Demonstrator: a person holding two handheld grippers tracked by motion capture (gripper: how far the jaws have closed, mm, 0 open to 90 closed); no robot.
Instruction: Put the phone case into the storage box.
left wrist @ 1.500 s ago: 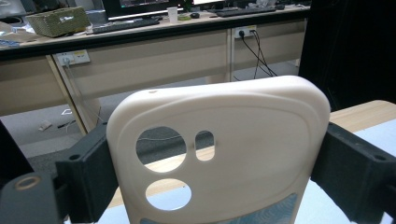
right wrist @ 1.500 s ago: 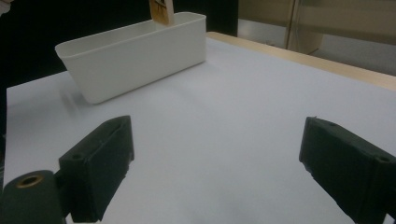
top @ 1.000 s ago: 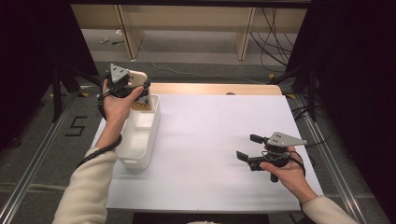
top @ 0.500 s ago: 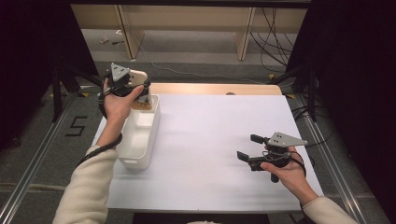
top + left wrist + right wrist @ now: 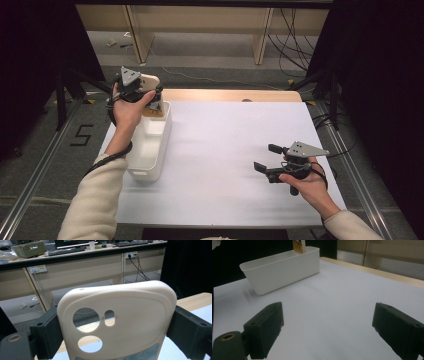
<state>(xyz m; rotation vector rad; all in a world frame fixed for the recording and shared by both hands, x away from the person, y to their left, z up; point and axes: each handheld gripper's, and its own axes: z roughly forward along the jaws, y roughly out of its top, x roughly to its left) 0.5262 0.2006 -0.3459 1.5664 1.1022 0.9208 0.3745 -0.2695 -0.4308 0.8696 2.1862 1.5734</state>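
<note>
The white table (image 5: 225, 150) carries a white bin (image 5: 150, 145) near its left edge. Above the bin's far end, the left gripper (image 5: 150, 92) is clamped across a cream phone case (image 5: 117, 320), held upright. Well right of the bin, the right gripper (image 5: 267, 157) rests on the table, jaws apart, empty.

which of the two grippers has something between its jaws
The left gripper, raised over the far end of the white bin: its jaws clamp a cream phone case. The right gripper has open, empty jaws.
</note>
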